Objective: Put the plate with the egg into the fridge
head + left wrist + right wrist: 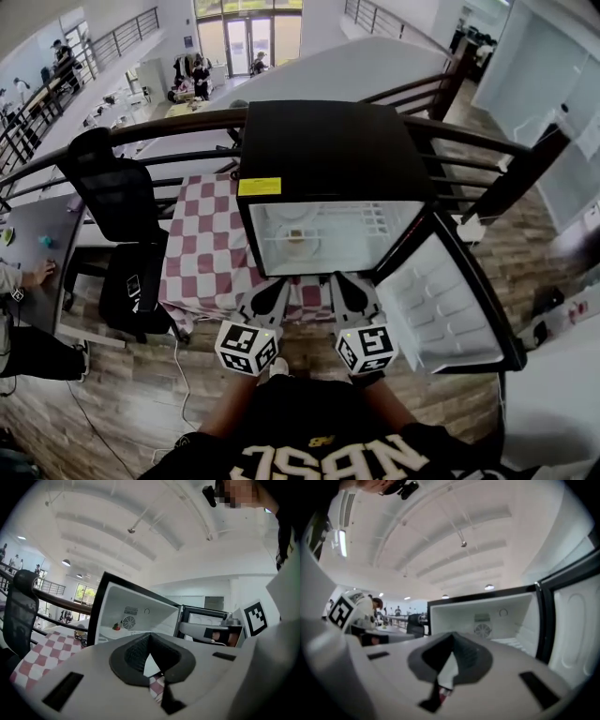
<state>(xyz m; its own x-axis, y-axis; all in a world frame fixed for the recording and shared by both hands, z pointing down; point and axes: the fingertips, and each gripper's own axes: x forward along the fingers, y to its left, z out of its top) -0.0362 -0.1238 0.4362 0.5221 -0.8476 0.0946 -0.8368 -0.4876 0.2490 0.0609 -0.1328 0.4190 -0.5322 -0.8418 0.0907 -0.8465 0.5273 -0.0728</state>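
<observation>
A black mini fridge (323,150) stands on a checked table with its door (450,300) swung open to the right. Inside, on the white floor at the left, lies a pale plate with an egg (298,236). My left gripper (277,289) and right gripper (340,284) hover side by side just below the fridge's front edge, both shut and empty. In the left gripper view the jaws (151,660) are closed, with the fridge's inside (140,616) and a small red thing (116,626) ahead. The right gripper view shows its closed jaws (450,663) and the fridge's back wall (487,616).
The red-and-white checked tablecloth (202,244) hangs over the table's left part. A black office chair (117,202) stands left of it. A dark railing (487,150) runs behind the fridge. A person's hand (42,274) rests on a grey desk at far left.
</observation>
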